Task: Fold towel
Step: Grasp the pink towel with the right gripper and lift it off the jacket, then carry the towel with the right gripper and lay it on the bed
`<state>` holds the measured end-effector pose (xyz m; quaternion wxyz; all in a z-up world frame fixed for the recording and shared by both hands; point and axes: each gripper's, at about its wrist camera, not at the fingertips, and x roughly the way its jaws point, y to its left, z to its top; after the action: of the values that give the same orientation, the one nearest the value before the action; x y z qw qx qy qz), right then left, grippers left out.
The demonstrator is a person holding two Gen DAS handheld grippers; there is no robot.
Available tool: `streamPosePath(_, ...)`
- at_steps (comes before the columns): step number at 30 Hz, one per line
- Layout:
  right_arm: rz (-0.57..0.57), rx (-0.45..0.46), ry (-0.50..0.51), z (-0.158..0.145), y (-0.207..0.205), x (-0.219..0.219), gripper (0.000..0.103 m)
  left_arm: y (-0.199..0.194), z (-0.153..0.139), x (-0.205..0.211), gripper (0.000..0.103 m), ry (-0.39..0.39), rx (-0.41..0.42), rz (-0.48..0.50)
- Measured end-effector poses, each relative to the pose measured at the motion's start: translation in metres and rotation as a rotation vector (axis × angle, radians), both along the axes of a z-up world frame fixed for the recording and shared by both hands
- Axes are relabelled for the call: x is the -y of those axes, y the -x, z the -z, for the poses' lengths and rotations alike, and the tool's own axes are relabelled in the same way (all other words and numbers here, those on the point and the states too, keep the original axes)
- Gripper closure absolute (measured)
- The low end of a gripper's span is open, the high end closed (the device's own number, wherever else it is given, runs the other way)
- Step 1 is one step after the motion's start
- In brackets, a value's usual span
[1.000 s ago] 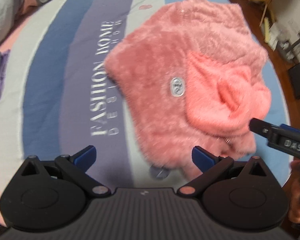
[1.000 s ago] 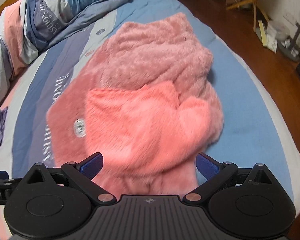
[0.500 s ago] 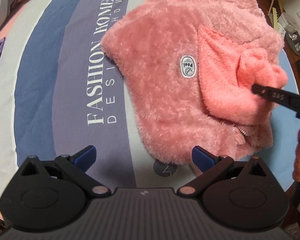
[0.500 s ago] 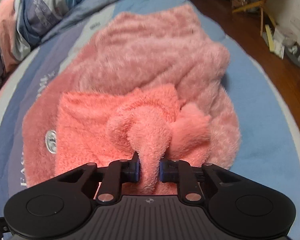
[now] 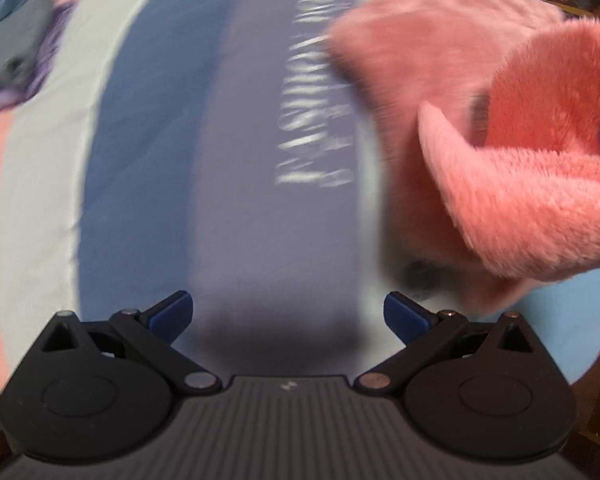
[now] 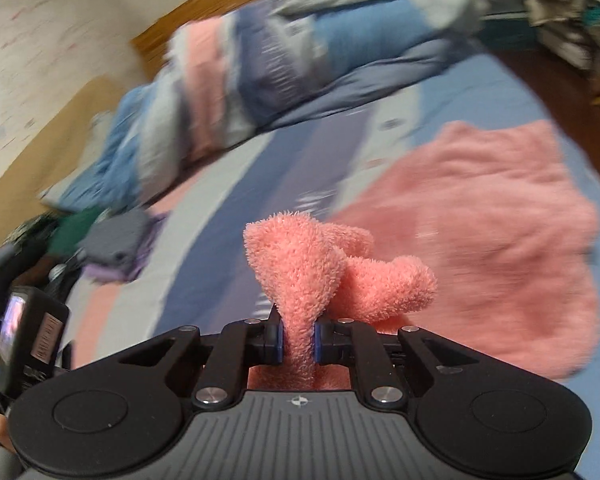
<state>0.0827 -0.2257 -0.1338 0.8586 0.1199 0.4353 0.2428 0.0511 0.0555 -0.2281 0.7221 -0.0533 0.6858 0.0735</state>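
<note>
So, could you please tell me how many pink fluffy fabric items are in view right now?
2. A towel is pinched in the right gripper and lifted, and a larger pink fleece garment lies flat on the bed. Others may be hidden.

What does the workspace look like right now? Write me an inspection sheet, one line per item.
Surface: striped bedsheet in blue, purple, pale grey and pink bands, with white lettering, blurred by motion.
Job's things: small fluffy coral-pink towel, a bunched fold pinched and lifted off the bed; larger fuzzy pink garment lies flat on the sheet.
Clutter: folded grey and purple cloths at the sheet's edge; rumpled striped quilt heaped at the far end.
Grippers: right gripper shut on the towel; left gripper open, empty, over the sheet.
Cables: nothing seen.
Surroundings: wooden floor, pale wall, blurred items along the room's edge.
</note>
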Motion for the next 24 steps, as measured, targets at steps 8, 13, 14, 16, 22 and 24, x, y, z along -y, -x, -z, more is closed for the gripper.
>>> streamPosePath(8,-0.158,-0.015,-0.194,-0.012,0.008,-0.165,0.090,0.070,-0.003,-0.146,0.000,-0.064,-0.019,-0.214)
streamPosePath(13,-0.188,0.041,-0.217,-0.020,0.024,-0.269,0.086,0.110,-0.001,-0.238,0.000,-0.088,-0.032,-0.269)
streamPosePath(14,-0.169,0.052,-0.171,-0.018,0.027,-0.286,0.080,0.115,0.001,-0.254,0.000,-0.095,-0.035,-0.265)
streamPosePath(16,-0.105,0.059,-0.004,-0.002,0.032,-0.316,0.056,0.122,0.007,-0.278,0.000,-0.107,-0.035,-0.255)
streamPosePath(22,-0.012,-0.045,0.329,0.063,0.046,-0.334,0.042,0.124,0.034,-0.306,0.000,-0.087,-0.036,-0.240)
streamPosePath(24,-0.002,-0.093,0.319,0.074,0.049,-0.332,0.041,0.125,0.043,-0.315,0.000,-0.080,-0.036,-0.234)
